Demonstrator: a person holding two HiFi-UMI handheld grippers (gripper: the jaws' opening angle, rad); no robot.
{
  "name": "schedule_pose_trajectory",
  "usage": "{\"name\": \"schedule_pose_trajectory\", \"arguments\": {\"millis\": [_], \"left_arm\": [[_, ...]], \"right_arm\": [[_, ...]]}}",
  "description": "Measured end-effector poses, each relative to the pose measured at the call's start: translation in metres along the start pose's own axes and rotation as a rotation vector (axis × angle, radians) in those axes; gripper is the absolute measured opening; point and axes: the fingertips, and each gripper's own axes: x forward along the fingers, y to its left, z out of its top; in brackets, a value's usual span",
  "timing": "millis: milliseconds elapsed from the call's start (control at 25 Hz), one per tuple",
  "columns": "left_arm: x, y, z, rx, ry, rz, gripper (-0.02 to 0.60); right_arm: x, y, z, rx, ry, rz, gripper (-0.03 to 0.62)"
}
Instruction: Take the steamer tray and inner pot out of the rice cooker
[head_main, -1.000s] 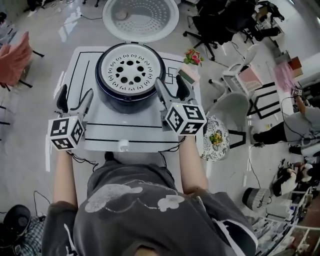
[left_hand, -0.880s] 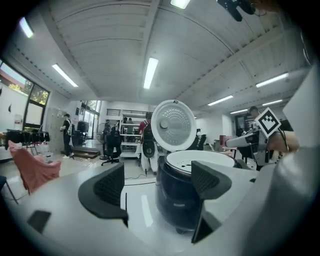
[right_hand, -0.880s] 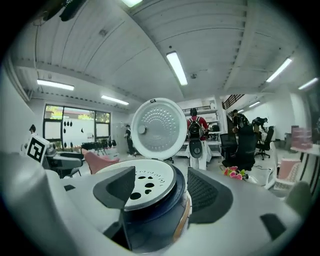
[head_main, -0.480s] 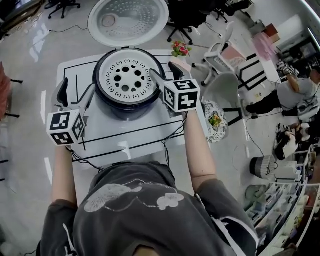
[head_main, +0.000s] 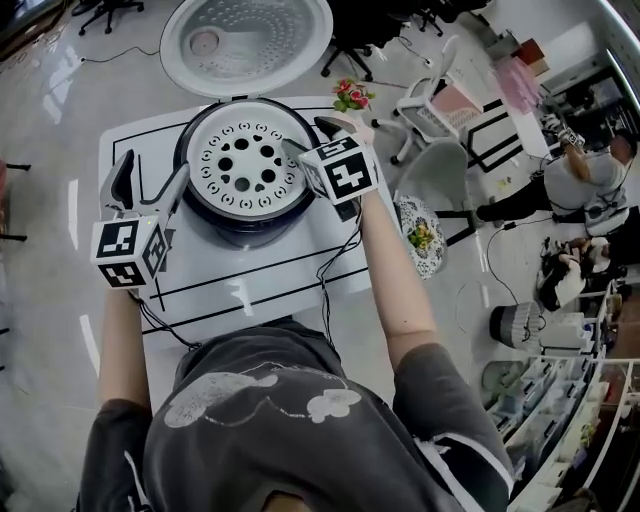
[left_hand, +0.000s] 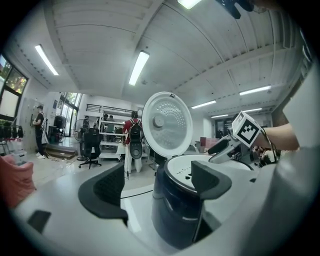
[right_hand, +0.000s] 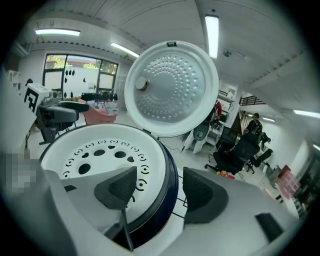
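Astride cooker (head_main: 240, 222) rim, right gripper (head_main: 306, 137)

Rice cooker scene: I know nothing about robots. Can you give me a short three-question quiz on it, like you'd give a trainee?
1. True or false: the lid of the rice cooker is shut.
2. Where is the steamer tray? A: seated in the rice cooker. B: on the table beside it. C: resting on the lid.
3. Fill in the gap: the right hand-held gripper has its jaws ___, one above the steamer tray and the other outside the cooker's rim.

Key: 1 false, the lid stands open behind the cooker. 2 A. 3 open.
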Motion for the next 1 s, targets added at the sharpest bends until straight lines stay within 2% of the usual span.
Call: {"name": "schedule_pose_trajectory", "arguments": {"millis": [160,480,600,840,1000], "left_arm": [[0.007,0.003,0.002,0.006,0.013,0.019,0.411],[0.004,0.012,0.007,-0.006,0.021,0.060,0.411],[0.007,0.013,0.002,-0.011,0.022,0.069,0.411],[0.009,0.016,0.000,-0.010,0.020,0.077,0.411],[0.004,0.016,0.004,-0.007,0.010,0.083,0.411]], "right_arm": [[0.016,0.000,0.001,-0.067,0.065,0.023,0.267],[0.024,0.006,0.000,-0.155,0.173,0.013,0.241],[0.027,0.002,-0.003,-0.168,0.189,-0.008,0.212],[0.026,0.004,0.001,-0.181,0.185,-0.014,0.193],[0.017,0.006,0.011,-0.196,0.164,-0.025,0.139]]}}
